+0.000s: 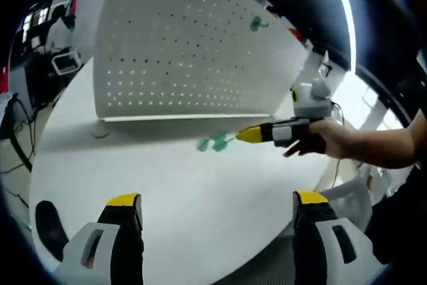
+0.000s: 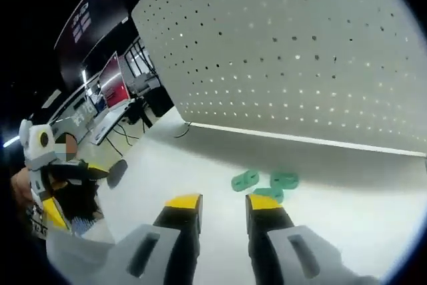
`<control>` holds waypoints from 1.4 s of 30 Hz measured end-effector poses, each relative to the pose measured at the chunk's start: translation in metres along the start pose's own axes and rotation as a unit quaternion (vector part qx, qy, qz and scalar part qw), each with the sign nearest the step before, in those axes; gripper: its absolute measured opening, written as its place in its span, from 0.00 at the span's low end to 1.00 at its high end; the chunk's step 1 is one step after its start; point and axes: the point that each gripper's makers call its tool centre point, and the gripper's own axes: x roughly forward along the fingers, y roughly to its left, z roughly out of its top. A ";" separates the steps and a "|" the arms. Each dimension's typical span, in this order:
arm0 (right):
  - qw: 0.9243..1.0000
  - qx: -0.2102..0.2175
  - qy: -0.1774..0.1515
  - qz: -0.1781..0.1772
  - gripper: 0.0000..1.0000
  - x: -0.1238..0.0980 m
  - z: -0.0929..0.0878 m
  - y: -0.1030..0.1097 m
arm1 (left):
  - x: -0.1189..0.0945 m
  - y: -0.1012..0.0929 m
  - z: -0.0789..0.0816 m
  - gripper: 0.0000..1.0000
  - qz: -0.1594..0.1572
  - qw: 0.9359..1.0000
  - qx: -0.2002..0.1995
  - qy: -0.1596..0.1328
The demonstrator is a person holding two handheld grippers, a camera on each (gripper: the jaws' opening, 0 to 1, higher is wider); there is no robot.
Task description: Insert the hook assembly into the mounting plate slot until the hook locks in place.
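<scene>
The green hook pieces [image 2: 263, 183] lie on the white bench [image 2: 347, 231] near the pegboard [image 2: 300, 51], just ahead of the right hand-held gripper [image 2: 223, 206], whose jaws stand narrowly parted and empty; the left hand-held gripper [image 1: 217, 205] stands wide open, farther back.

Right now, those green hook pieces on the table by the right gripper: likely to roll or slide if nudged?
Probably. The green hook pieces look small with rounded ring-like ends, so likely light and apt to skid on the smooth white table. They lie loose and clustered, so the right gripper may scatter them. Likely rigid plastic, though too blurred to confirm.
</scene>
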 end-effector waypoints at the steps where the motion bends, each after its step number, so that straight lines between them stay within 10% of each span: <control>1: 1.000 0.003 0.002 -0.002 0.23 0.004 0.000 -0.001 | 0.000 0.000 0.000 0.95 0.000 1.000 0.000 0.001; 18: 0.996 0.067 0.030 -0.043 0.20 0.059 0.002 -0.027 | 0.007 0.008 -0.006 0.94 -0.001 1.000 -0.014 0.009; 42: 0.990 0.110 0.066 -0.061 0.06 0.074 -0.006 -0.033 | 0.012 0.007 -0.009 0.93 -0.005 1.000 -0.021 0.017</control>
